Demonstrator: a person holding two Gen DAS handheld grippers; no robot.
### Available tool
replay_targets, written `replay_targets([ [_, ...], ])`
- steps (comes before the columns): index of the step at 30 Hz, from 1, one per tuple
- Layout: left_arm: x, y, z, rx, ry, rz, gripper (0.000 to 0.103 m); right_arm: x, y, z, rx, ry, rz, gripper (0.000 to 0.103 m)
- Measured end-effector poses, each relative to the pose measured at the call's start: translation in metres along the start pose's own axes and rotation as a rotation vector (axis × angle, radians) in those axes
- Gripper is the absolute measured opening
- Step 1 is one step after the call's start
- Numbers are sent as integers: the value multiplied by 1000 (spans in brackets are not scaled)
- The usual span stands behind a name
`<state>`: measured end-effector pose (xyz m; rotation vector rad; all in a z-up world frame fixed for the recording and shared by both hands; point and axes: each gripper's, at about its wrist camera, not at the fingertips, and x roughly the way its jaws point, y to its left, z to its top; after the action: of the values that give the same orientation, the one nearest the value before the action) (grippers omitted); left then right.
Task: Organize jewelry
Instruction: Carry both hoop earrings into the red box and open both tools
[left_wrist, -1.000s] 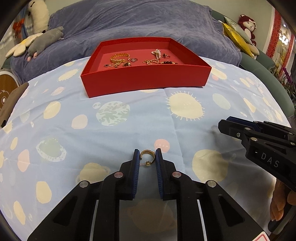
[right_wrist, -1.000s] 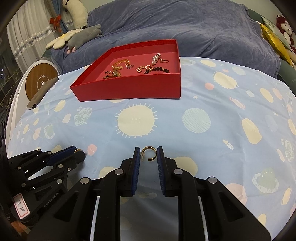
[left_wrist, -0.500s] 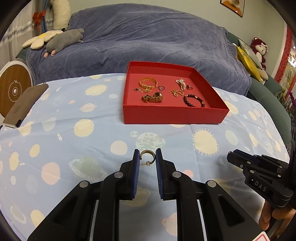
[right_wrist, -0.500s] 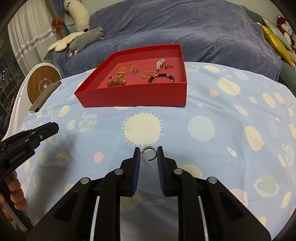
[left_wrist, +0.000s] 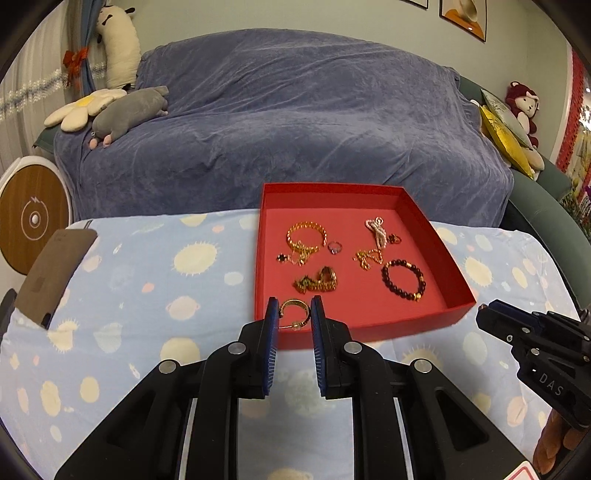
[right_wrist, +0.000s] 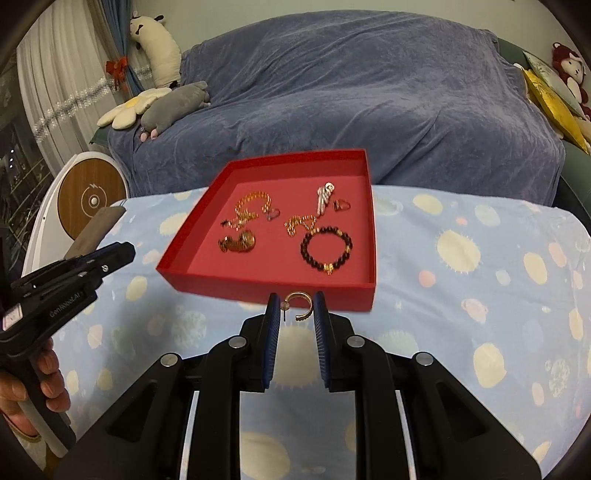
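Note:
A red tray (left_wrist: 458, 310) (right_wrist: 258, 288) on the blue patterned cloth holds several pieces: a gold chain bracelet (left_wrist: 306, 236), a dark bead bracelet (left_wrist: 403, 280) (right_wrist: 326, 248), a pearl piece (left_wrist: 376, 229), a ring (left_wrist: 335, 247). My left gripper (left_wrist: 293, 314) is shut on a gold hoop earring (left_wrist: 293, 307), held above the tray's near left edge. My right gripper (right_wrist: 295, 308) is shut on a matching gold hoop earring (right_wrist: 301, 301), just before the tray's front wall. Each gripper shows in the other's view: the right one (left_wrist: 484, 317), the left one (right_wrist: 127, 254).
A sofa under a purple cover (left_wrist: 295, 122) stands behind the table, with plush toys (left_wrist: 125, 114) on its left and cushions (left_wrist: 506, 125) on its right. A brown flat object (left_wrist: 55, 273) lies at the table's left edge. A round white and wood device (left_wrist: 29, 218) stands far left.
Both grippers have risen and moved forward toward the red tray, each still holding its earring. The tray now appears closer, seen more from above.

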<state>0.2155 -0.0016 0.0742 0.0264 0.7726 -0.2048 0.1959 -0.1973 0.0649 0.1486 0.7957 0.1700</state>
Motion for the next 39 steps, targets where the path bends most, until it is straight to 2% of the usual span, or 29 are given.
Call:
replay_targets([
  [7, 58, -2, 34, -2, 22, 39, 15, 49, 3, 45, 13, -11, -12, 18],
  [16, 112, 2, 48, -12, 53, 69, 15, 100, -7, 62, 49, 19, -18, 18],
  [25, 131, 2, 51, 0, 60, 70, 15, 124, -10, 65, 36, 38, -30, 18],
  [39, 144, 1, 51, 3, 73, 82, 15, 140, -5, 68, 12, 51, -44, 18],
])
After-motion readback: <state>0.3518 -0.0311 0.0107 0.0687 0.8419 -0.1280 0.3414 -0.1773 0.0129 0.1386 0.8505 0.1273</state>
